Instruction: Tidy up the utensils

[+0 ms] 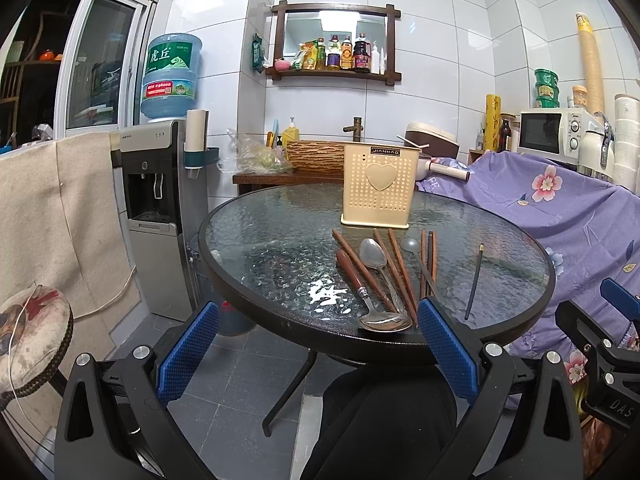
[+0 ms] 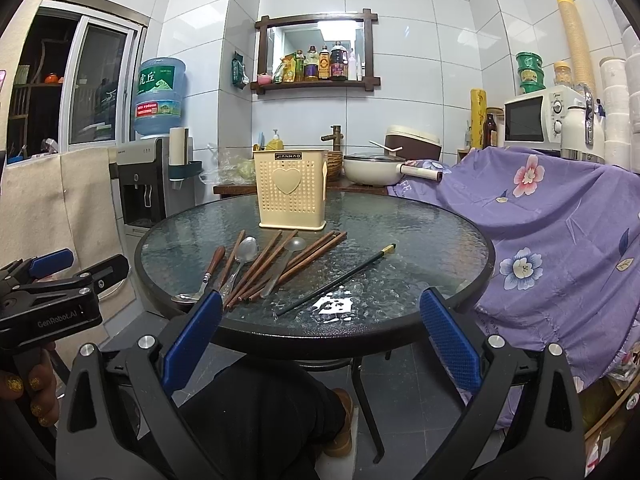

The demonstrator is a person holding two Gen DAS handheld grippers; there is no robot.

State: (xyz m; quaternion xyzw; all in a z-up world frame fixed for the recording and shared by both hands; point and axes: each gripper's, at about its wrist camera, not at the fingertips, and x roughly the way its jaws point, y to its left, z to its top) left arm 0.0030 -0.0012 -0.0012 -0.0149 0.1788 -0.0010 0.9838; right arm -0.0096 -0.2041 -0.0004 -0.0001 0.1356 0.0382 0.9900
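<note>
A cream perforated utensil holder (image 1: 377, 184) (image 2: 291, 189) stands upright at the back of the round glass table (image 1: 256, 256) (image 2: 420, 236). In front of it lie several brown chopsticks (image 1: 400, 268) (image 2: 272, 264), a metal spoon (image 1: 374, 258) (image 2: 245, 252), a wood-handled spoon (image 1: 362, 288) (image 2: 208, 276), a grey spoon (image 1: 412, 246) (image 2: 288, 256) and one dark chopstick (image 1: 474, 280) (image 2: 340, 278) apart to the right. My left gripper (image 1: 318, 344) is open and empty at the near table edge. My right gripper (image 2: 320, 340) is open and empty too.
A water dispenser (image 1: 154, 208) stands left of the table. A purple flowered cloth (image 1: 560, 216) (image 2: 560, 240) covers furniture at the right. A stool (image 1: 32, 328) is at the near left. A counter behind holds a pot (image 2: 372, 168) and a basket.
</note>
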